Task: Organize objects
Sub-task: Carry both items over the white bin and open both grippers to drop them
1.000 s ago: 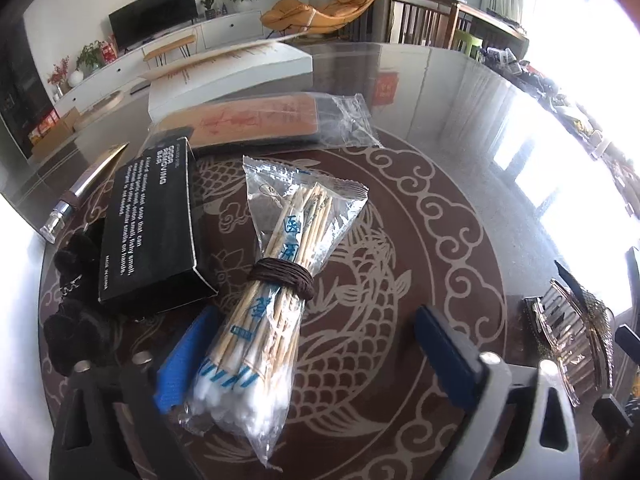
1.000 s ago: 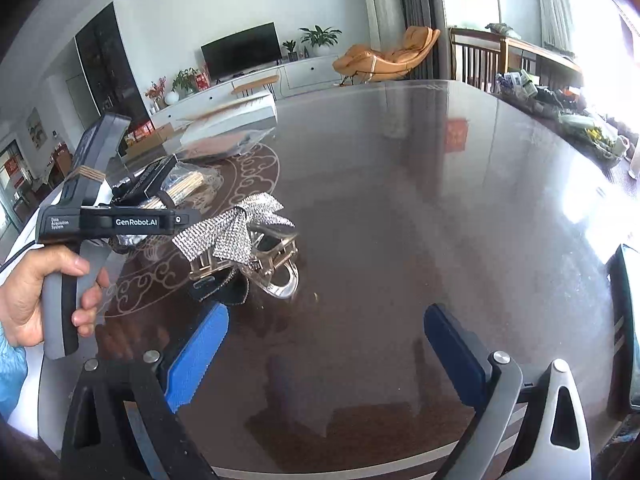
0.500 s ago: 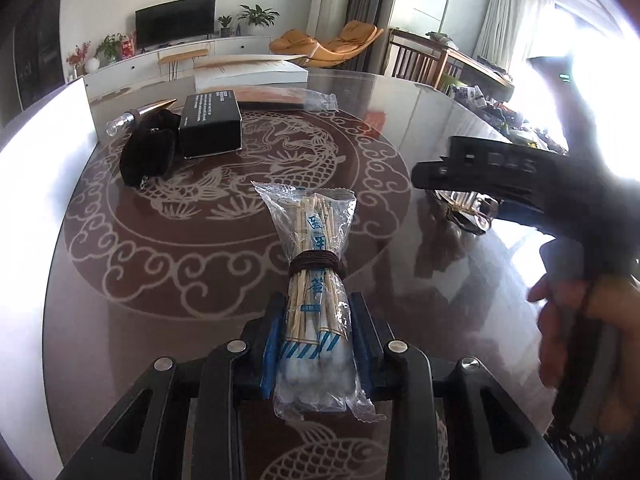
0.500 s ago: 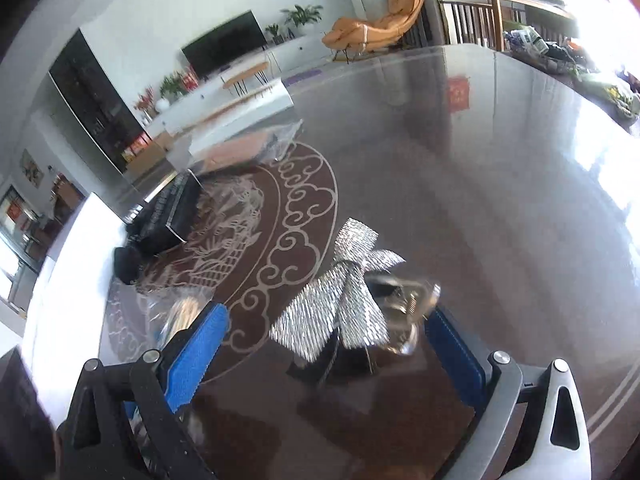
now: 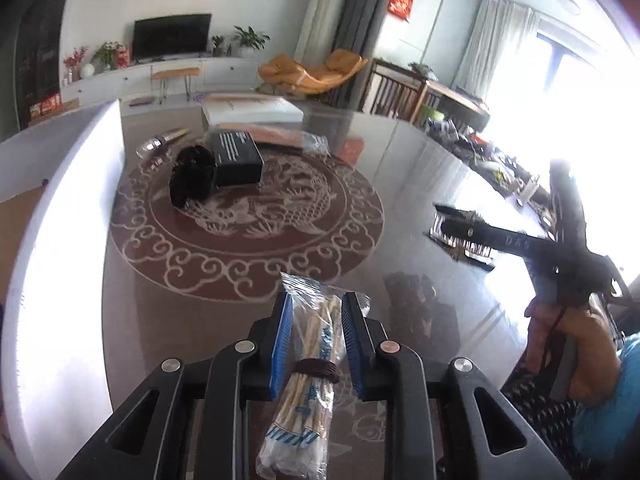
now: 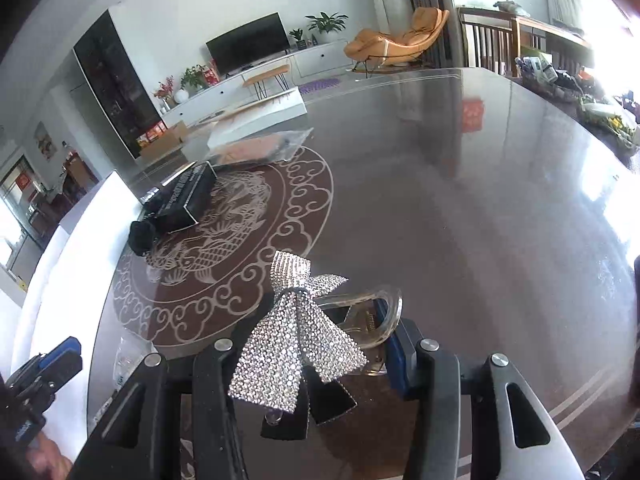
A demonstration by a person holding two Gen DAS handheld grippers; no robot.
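My left gripper (image 5: pixel 316 336) is shut on a clear bag of cotton swabs (image 5: pixel 310 372) bound with a brown band, held above the dark glass table (image 5: pixel 420 184). My right gripper (image 6: pixel 328 344) is shut on a clear hair claw clip with a silver rhinestone bow (image 6: pixel 296 344), also lifted off the table. The right gripper with the clip (image 5: pixel 464 232) shows at the right of the left wrist view. The left gripper (image 6: pixel 44 364) shows at the lower left of the right wrist view.
A black box (image 5: pixel 236 156), a black fuzzy item (image 5: pixel 192 176), a metallic pen-like tube (image 5: pixel 160 142), a bagged flat pack (image 5: pixel 280 136) and a white box (image 5: pixel 252 110) lie at the far side of the dragon-pattern mat (image 5: pixel 248 220). A white board (image 5: pixel 60 240) lines the table's left edge.
Both grippers closed on their objects and lifted them: the left took the swab bag and pulled back from the mat, the right closed on the bow clip and raised it.
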